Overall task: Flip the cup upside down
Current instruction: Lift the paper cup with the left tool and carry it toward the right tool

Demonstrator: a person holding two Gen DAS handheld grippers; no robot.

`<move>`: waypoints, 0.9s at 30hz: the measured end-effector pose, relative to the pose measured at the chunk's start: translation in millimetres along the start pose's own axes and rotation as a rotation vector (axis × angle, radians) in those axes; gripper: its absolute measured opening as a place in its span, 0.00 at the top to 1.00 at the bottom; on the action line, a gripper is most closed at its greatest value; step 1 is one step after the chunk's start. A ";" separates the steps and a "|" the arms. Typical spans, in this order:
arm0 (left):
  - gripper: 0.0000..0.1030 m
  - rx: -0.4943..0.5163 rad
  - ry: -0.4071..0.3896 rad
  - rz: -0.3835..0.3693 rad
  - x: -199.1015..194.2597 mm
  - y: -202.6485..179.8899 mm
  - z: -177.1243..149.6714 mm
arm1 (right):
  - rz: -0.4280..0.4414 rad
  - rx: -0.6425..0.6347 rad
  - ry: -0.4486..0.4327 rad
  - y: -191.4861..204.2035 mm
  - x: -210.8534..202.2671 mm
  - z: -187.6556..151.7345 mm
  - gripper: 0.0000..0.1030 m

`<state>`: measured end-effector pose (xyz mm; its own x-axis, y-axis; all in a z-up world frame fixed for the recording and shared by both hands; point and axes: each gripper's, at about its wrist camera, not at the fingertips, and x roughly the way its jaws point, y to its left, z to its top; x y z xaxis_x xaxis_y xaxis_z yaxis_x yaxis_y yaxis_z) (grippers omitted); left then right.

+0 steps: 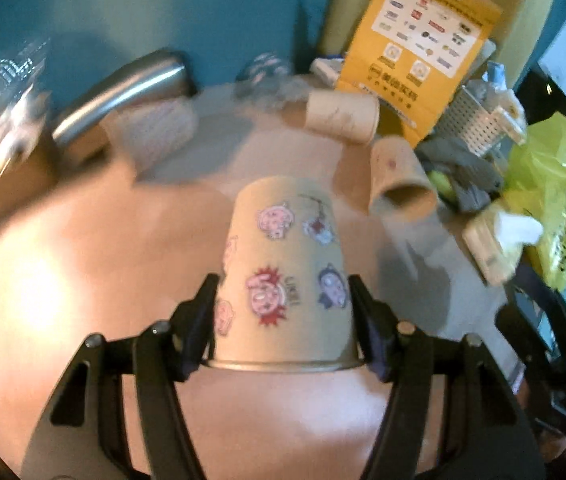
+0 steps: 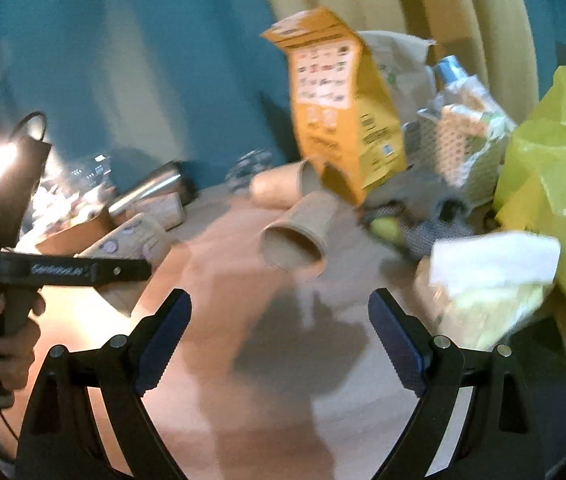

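A beige paper cup with cartoon stickers (image 1: 287,276) sits between the fingers of my left gripper (image 1: 283,292). Its rim is nearest the camera and its base points away. The gripper is shut on the cup's sides near the rim, above the wooden table (image 1: 63,280). The same cup (image 2: 131,244) shows at the left of the right wrist view, held by the left gripper's arm (image 2: 71,270). My right gripper (image 2: 279,308) is open and empty above the table.
Two plain paper cups lie on their sides (image 1: 343,116) (image 1: 401,180). A steel bottle (image 1: 123,88) lies at the back left. A yellow bag (image 1: 419,36), white basket (image 1: 475,120), grey cloth (image 1: 459,168), green plastic bag (image 1: 555,200) and tissue pack (image 1: 499,240) crowd the right.
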<state>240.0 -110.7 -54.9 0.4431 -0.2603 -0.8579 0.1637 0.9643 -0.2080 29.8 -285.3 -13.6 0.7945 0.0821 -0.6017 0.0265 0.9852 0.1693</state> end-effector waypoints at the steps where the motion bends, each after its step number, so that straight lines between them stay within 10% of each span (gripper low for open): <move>1: 0.38 -0.034 -0.007 0.003 -11.4 6.2 -17.0 | 0.016 -0.014 0.008 8.5 -6.9 -7.0 0.10; 15: 0.38 -0.353 -0.093 0.085 -112.7 54.9 -198.5 | 0.224 -0.108 0.081 99.7 -68.1 -61.8 0.10; 27: 0.36 -0.322 -0.038 0.127 -90.7 58.8 -231.8 | 0.240 -0.123 0.146 114.7 -62.6 -96.3 0.10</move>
<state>5.1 -19.3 -98.2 0.4760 -0.1325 -0.8694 -0.1787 0.9534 -0.2431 -75.4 -163.0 -31.7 0.6733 0.3267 -0.6633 -0.2322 0.9451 0.2299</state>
